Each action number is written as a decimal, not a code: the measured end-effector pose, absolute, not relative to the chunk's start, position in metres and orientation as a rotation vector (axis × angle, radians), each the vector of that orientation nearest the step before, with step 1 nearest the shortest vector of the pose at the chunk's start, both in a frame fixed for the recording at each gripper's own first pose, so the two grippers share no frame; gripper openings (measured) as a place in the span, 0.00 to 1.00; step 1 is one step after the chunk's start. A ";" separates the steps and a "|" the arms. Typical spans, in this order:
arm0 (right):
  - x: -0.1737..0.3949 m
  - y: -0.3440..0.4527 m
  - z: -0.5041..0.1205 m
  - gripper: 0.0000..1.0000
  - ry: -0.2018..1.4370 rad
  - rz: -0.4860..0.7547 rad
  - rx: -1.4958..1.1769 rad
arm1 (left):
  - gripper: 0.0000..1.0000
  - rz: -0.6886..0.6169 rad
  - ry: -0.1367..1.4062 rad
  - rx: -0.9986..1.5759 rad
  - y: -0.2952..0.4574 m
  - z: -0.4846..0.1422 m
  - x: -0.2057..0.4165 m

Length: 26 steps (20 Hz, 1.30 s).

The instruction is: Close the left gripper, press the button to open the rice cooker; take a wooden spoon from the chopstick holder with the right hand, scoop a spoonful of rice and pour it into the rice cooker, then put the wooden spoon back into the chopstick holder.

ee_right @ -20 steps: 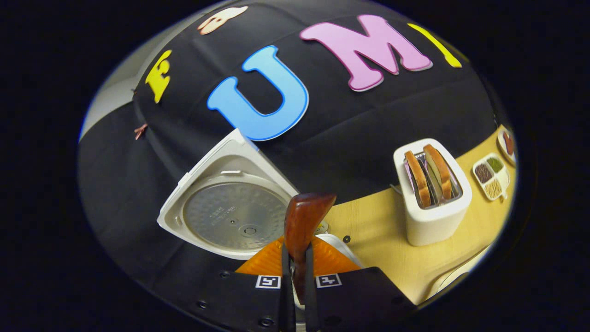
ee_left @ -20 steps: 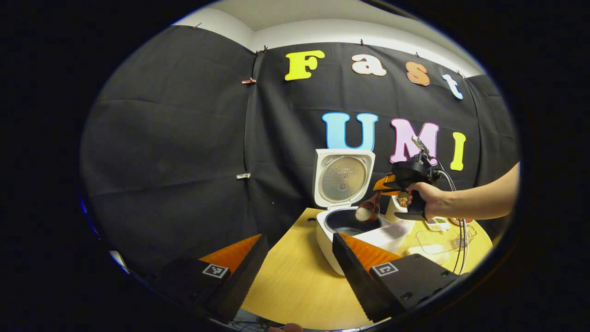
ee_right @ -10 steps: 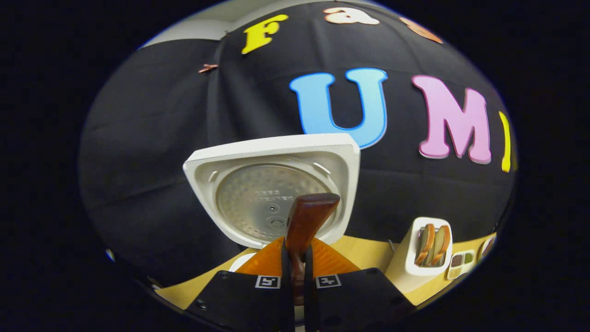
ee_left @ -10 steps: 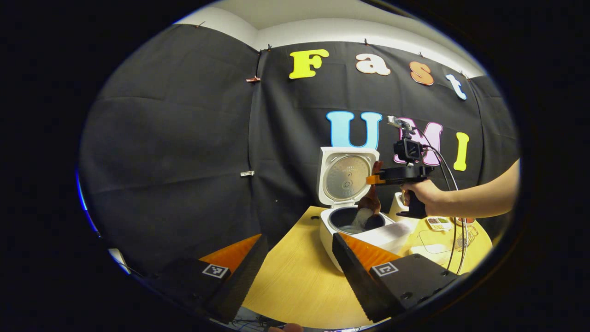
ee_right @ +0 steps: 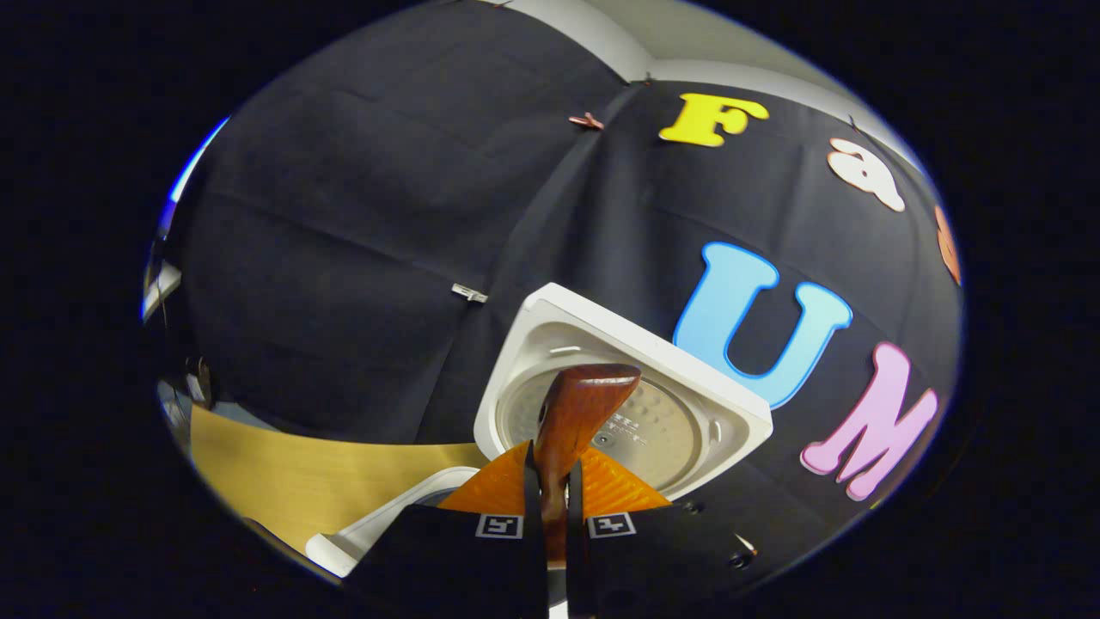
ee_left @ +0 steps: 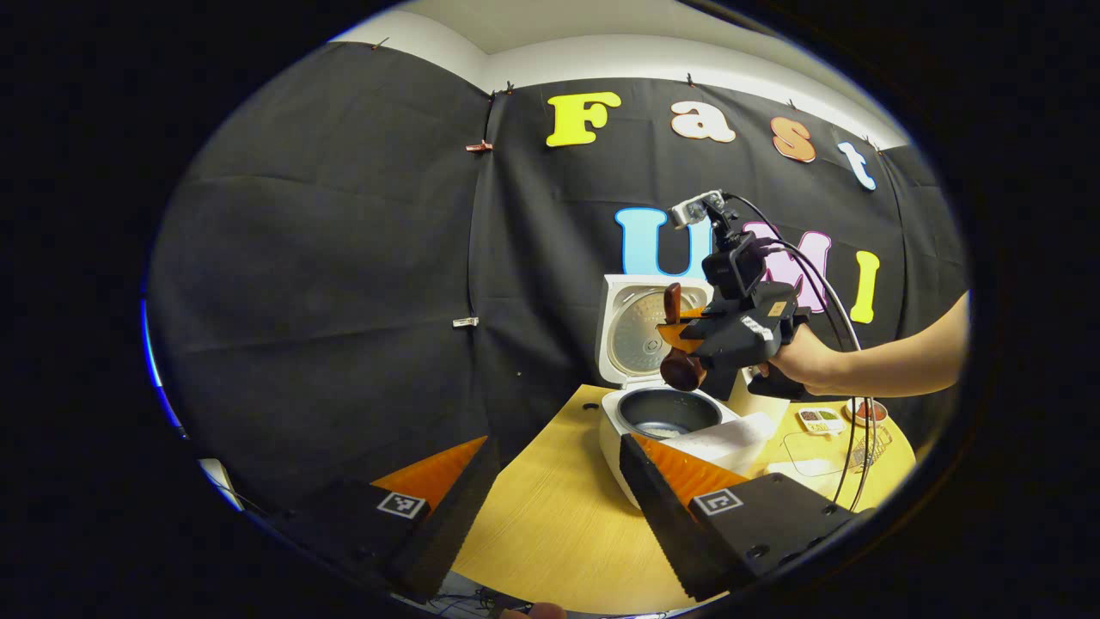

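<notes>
Wooden spoon (ee_right: 574, 413) sits pinched between the right gripper (ee_left: 679, 334) fingers, bowl tipped above the open rice cooker (ee_left: 669, 414). Left gripper (ee_left: 550, 481) hangs spread, holding nothing. Best finish: keep the bowl over the pot until grains stop falling, then level it.

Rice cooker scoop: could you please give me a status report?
Left claw open, idle. Right claw shut on wooden spoon, above open rice cooker. Nothing in the way.

Wooden spoon (ee_right: 577, 413) between clamped fingers (ee_right: 593, 524)
</notes>
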State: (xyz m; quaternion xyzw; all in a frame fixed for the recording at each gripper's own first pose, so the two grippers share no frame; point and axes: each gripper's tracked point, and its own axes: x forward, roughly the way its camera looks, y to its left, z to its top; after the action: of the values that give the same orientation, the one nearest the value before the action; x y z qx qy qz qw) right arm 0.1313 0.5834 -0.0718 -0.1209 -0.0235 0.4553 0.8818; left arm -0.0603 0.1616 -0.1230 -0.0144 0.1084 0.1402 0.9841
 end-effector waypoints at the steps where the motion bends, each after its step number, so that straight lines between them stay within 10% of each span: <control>1: 0.122 0.586 -0.071 0.13 -0.087 0.962 -0.295 | 0.97 0.283 0.218 -0.028 0.162 -0.123 -0.060; 11: 0.116 0.586 -0.074 0.13 -0.089 0.976 -0.355 | 0.97 0.303 0.233 -0.040 0.167 -0.131 -0.069; 26: 0.161 0.444 -0.043 0.13 0.280 0.828 0.348 | 0.97 0.261 0.218 -0.031 0.146 -0.123 -0.060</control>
State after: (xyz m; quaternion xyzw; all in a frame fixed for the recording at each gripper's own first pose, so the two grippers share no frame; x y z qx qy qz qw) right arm 0.1614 0.4445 -0.0425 0.1675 0.1350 0.3988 0.8915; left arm -0.0598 0.1455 -0.1228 -0.0155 0.1087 0.1301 0.9854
